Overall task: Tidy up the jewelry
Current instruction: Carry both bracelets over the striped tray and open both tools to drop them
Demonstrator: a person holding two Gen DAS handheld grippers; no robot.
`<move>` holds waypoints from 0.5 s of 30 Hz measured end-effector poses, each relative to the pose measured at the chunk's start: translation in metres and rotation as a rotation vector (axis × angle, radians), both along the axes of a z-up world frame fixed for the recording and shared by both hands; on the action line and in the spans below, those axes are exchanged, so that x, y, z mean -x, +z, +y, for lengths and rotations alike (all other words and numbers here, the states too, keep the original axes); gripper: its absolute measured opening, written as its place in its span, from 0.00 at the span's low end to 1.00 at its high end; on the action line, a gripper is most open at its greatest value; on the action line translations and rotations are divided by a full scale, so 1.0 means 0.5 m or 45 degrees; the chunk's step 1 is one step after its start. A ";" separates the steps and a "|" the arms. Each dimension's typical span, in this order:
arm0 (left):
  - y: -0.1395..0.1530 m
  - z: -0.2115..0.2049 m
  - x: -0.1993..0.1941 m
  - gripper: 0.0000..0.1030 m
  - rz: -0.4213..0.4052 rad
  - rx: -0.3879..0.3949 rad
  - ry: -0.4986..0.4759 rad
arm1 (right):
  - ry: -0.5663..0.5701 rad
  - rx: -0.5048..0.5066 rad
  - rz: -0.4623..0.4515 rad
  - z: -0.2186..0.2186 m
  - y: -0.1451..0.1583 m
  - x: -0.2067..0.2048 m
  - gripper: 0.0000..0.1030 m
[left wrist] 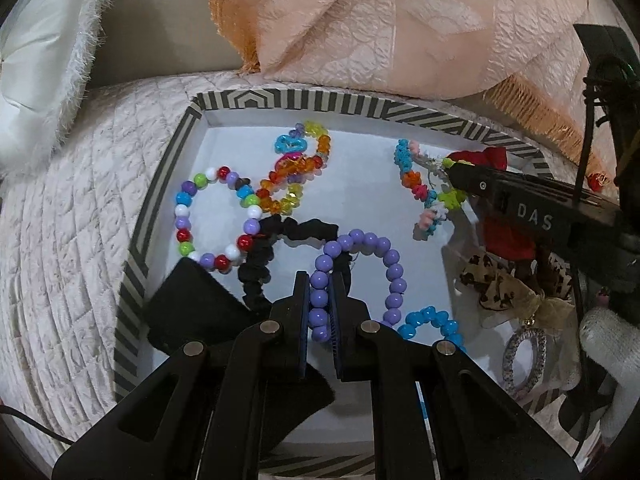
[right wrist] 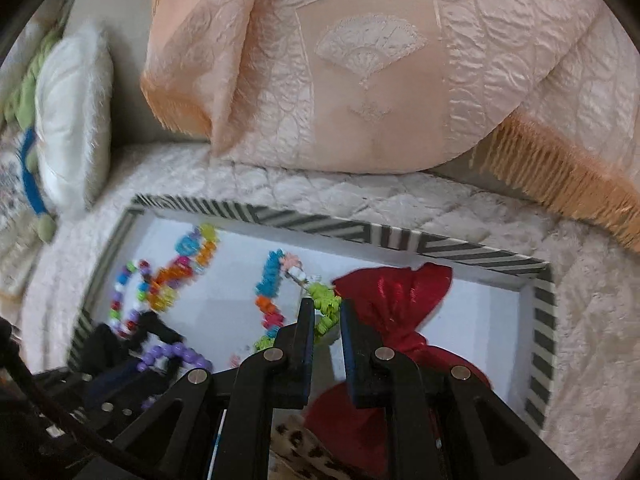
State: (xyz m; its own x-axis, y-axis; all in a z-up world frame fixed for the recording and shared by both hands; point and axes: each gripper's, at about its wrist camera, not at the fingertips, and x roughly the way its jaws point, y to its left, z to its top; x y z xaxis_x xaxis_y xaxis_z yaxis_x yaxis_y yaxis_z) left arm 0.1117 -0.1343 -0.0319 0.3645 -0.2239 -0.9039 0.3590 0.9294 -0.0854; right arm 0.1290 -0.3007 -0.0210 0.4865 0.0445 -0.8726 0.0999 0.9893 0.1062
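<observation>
Left wrist view: left tongs (left wrist: pixel 319 280) clenched on the purple bead bracelet (left wrist: pixel 390 264) (inside the striped tray (left wrist: pixel 280 100)); right tongs (right wrist: pixel 327 308) parted around the green flower-bead bracelet (right wrist: pixel 326 300).

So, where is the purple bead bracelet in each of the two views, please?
Left wrist view: the purple bead bracelet lies low in the centre, one side clamped between the left gripper fingers.
Right wrist view: it shows blurred at lower left, beside the black scrunchie.
Shared landmark: the striped tray rim behind the jewelry.
</observation>
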 end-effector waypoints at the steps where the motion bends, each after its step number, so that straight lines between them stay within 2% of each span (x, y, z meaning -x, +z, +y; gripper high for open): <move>1: -0.001 -0.003 0.002 0.08 -0.004 -0.001 -0.005 | 0.000 -0.008 0.002 -0.002 -0.001 0.001 0.12; 7: -0.003 -0.018 0.003 0.09 -0.033 -0.017 -0.016 | 0.006 -0.093 -0.023 -0.003 0.015 0.025 0.13; 9: -0.002 -0.020 0.009 0.11 -0.044 -0.037 -0.011 | 0.005 -0.113 -0.044 -0.001 0.027 0.042 0.16; 11: 0.005 -0.015 0.016 0.20 -0.052 -0.046 -0.005 | -0.007 -0.135 -0.068 -0.004 0.041 0.060 0.27; 12: 0.009 -0.011 0.017 0.27 -0.049 -0.043 0.000 | -0.013 -0.147 -0.080 -0.006 0.049 0.070 0.30; 13: 0.014 -0.004 0.019 0.36 -0.045 -0.032 0.008 | -0.015 -0.155 -0.086 -0.007 0.057 0.078 0.31; 15: 0.028 0.008 0.025 0.44 -0.049 -0.011 0.020 | -0.014 -0.167 -0.101 -0.008 0.079 0.102 0.31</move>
State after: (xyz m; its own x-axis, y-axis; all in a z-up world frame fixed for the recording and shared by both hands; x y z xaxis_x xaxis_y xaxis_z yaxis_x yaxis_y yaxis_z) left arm 0.0993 -0.1300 -0.0180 0.4023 -0.2098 -0.8912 0.3472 0.9356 -0.0636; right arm 0.0782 -0.3045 0.0183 0.5550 0.1503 -0.8182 0.0965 0.9653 0.2428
